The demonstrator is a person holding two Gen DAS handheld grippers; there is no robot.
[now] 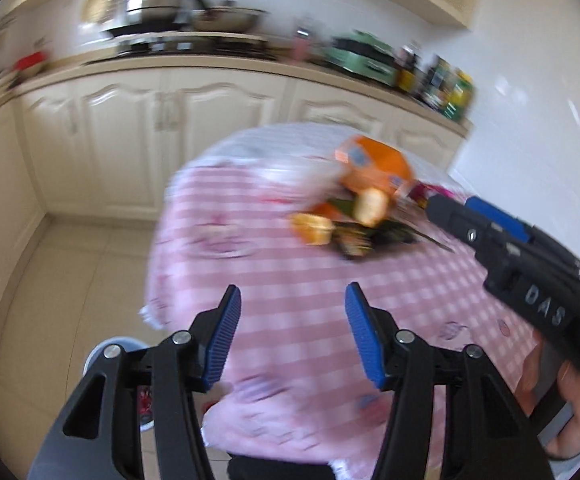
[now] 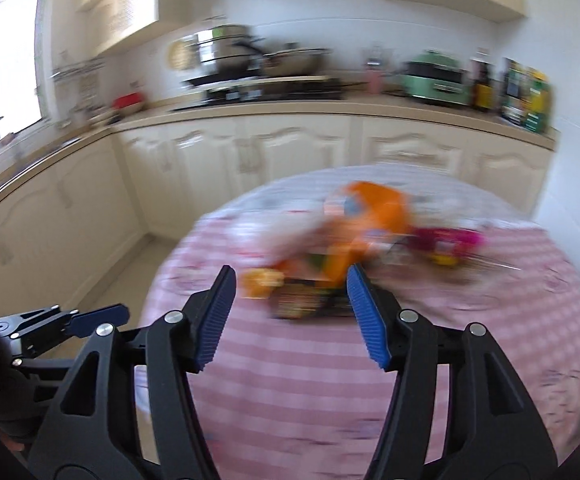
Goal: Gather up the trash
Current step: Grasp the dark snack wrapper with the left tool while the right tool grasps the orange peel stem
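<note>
Left wrist view: blurred trash pile (image 1: 354,216) stretches left-right on the table (image 1: 290,300), beyond both empty, spread grippers (image 1: 290,336) (image 2: 290,316).

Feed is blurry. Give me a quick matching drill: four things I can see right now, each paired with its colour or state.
Things:
1. tablecloth
2. big wrapper on top of the trash pile
3. appliance on the counter
4. left gripper

Colour or state:
A. orange
B. open, nothing between its pads
C. pink and white check
D. pale green

Pairs: 1-C, 2-A, 3-D, 4-B
</note>
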